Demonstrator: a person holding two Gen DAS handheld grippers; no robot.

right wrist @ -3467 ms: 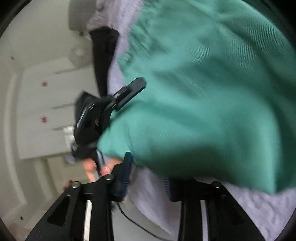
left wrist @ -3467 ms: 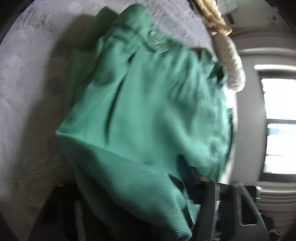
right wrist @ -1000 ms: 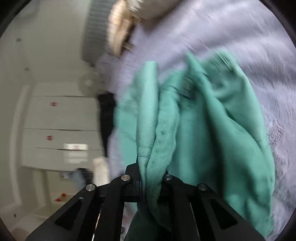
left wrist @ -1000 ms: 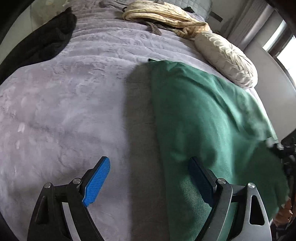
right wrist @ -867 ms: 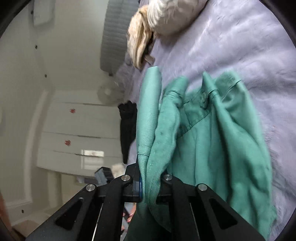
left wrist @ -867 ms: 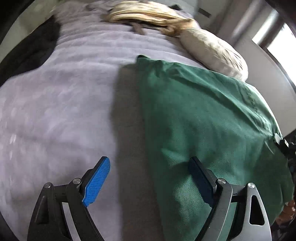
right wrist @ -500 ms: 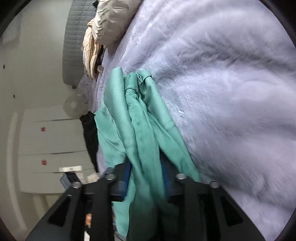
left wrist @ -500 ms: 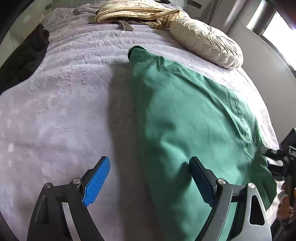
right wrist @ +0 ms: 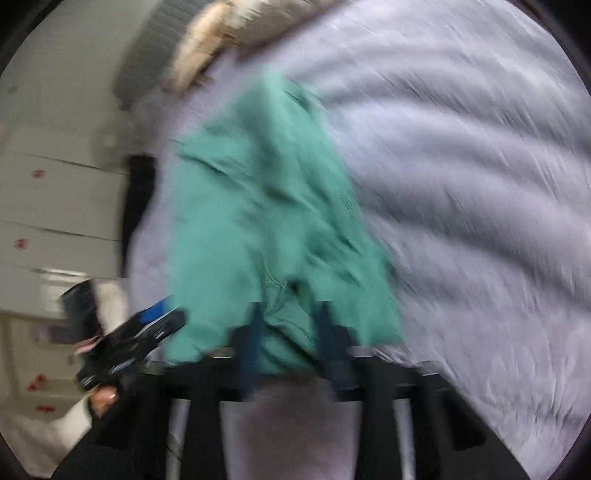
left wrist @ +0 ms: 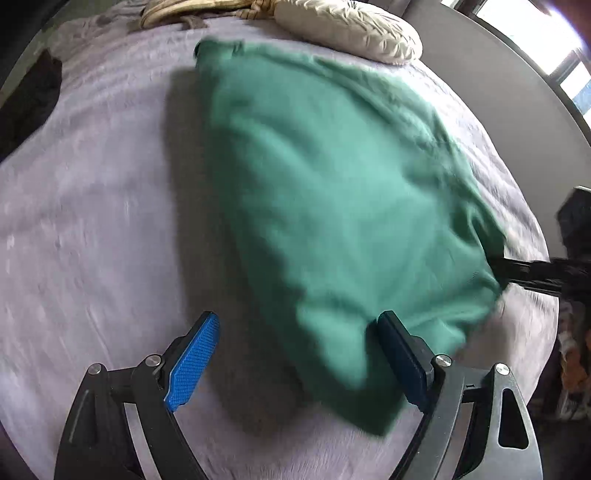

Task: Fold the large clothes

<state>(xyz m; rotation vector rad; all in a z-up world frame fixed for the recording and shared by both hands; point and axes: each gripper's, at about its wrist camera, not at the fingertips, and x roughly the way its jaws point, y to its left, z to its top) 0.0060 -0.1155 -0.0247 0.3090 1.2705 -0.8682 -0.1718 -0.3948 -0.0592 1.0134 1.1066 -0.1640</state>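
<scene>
While the green garment (left wrist: pixel 343 192) lies spread on the grey bed cover (left wrist: pixel 92 221), its near edge sits between the fingers of the left tool (left wrist: pixel 295 354), which is spread wide and grips nothing. One corner of the garment points toward the cream pillow (left wrist: pixel 351 29) at the head of the bed; the pillow lies just beyond it. A tan blanket (left wrist: pixel 192 7) lies beside the pillow, and a black garment (left wrist: pixel 29 99) lies at the bed's left edge, well apart from the green one.

Right tool (right wrist: pixel 291 332): jaws closing, with a bunched fold of the green garment between them. The frame is too blurred to tell whether the pads are pressing. In the left view it meets the garment's right corner at the bed edge. A white cabinet (right wrist: pixel 44 206) stands beyond the bed on the left of the right view.
</scene>
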